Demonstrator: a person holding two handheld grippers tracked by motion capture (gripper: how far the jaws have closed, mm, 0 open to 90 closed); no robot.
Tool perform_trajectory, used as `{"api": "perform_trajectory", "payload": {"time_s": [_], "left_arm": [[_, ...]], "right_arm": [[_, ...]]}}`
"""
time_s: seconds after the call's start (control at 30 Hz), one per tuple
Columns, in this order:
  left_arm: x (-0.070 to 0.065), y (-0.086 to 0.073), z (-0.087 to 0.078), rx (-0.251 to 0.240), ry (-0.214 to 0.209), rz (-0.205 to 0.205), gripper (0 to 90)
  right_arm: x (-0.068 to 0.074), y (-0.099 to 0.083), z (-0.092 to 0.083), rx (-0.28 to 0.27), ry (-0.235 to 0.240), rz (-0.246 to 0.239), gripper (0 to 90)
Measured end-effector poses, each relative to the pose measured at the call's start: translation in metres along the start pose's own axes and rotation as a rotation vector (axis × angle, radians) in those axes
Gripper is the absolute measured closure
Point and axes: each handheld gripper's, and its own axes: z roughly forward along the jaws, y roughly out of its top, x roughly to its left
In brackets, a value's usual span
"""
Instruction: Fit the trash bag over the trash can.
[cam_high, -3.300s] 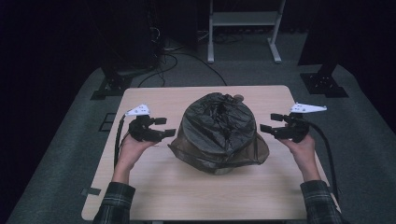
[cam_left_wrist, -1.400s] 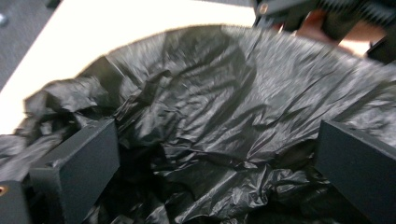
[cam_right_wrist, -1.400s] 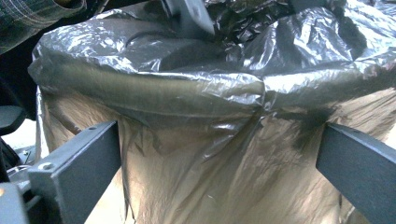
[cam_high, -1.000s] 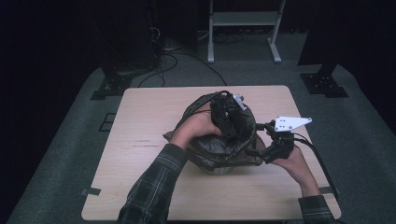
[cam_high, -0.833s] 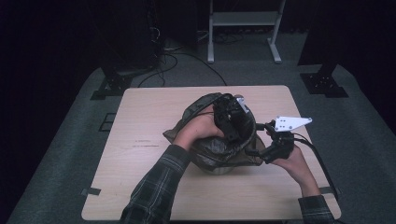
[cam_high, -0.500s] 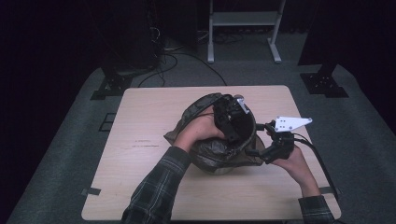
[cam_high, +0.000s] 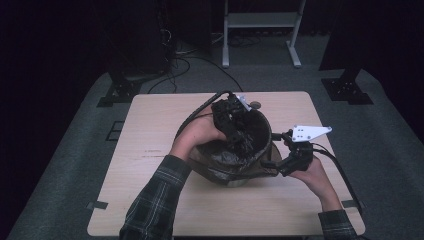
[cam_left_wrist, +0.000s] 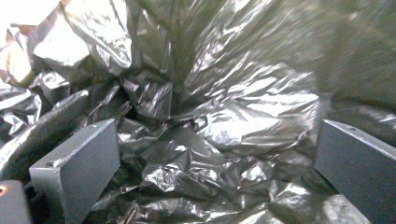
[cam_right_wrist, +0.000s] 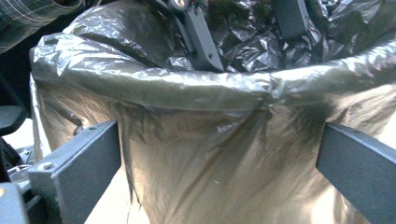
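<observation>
Bin with its black liner bag (cam_high: 235, 162) sat mid-table (cam_high: 150, 200), slightly right of centre. My left gripper (cam_high: 231, 120) was plunged down into the bag's mouth; my right gripper (cam_high: 280, 152) was outside, at the bin's right wall just under the folded rim.

Left fingers (cam_left_wrist: 77, 170): spread wide, nothing clamped. Crumpled film (cam_left_wrist: 224, 140) lay loose between them, a deep fold dead ahead. Right fingers (cam_right_wrist: 79, 172): also spread wide, straddling the draped outer skirt of the bag (cam_right_wrist: 210, 177), gripping nothing. Film looked close to the left pad, possibly brushing it; too blurred there to be sure.

Read of the step: seating the liner, pushing it down and out against the inside wall while the outside is steadied.

To do it well:
- Push with the flat of the left fingers, not the tips; thin film punctures on corners.
- Work from the central fold outward so trapped air escapes upward.
- Pinch the right fingers on the rim fold (cam_right_wrist: 196, 88) before pressing deeper, otherwise the cuff drags inward.
- Keep the bin from sliding; it's light.
- Don't close the left fingers on bunched film, that lifts the liner back out.
</observation>
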Motion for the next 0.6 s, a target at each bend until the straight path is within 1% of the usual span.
{"api": "perform_trajectory", "payload": {"time_s": [0.13, 0.2, 0.4, 0.43, 0.47, 0.5, 0.53, 0.6], "left_arm": [[0.002, 0.003, 0.013, 0.061, 0.023, -0.011, 0.0], [0.003, 0.004, 0.019, 0.083, 0.046, -0.022, 0.0], [0.010, 0.004, 0.028, 0.112, 0.084, -0.042, 0.0], [0.010, 0.004, 0.028, 0.113, 0.080, -0.044, 0.0], [0.008, 0.004, 0.027, 0.106, 0.063, -0.043, 0.0], [0.005, 0.005, 0.025, 0.086, 0.035, -0.032, 0.0], [0.002, 0.006, 0.024, 0.075, 0.018, -0.026, 0.0], [-0.006, 0.008, 0.021, 0.071, -0.004, 0.003, 0.0]], "right_arm": [[0.001, 0.000, 0.002, 0.006, 0.003, -0.004, 0.0], [0.001, 0.000, 0.002, 0.010, 0.002, -0.005, 0.0], [0.002, 0.000, 0.002, 0.010, 0.004, -0.004, 0.0], [0.002, 0.000, 0.002, 0.012, 0.004, -0.004, 0.0], [0.002, 0.000, 0.002, 0.013, 0.002, -0.004, 0.0], [0.002, 0.000, 0.002, 0.014, 0.001, -0.006, 0.0], [0.002, 0.000, 0.002, 0.012, -0.001, -0.008, 0.0], [0.002, 0.000, 0.001, 0.010, -0.003, -0.007, 0.0]]}}
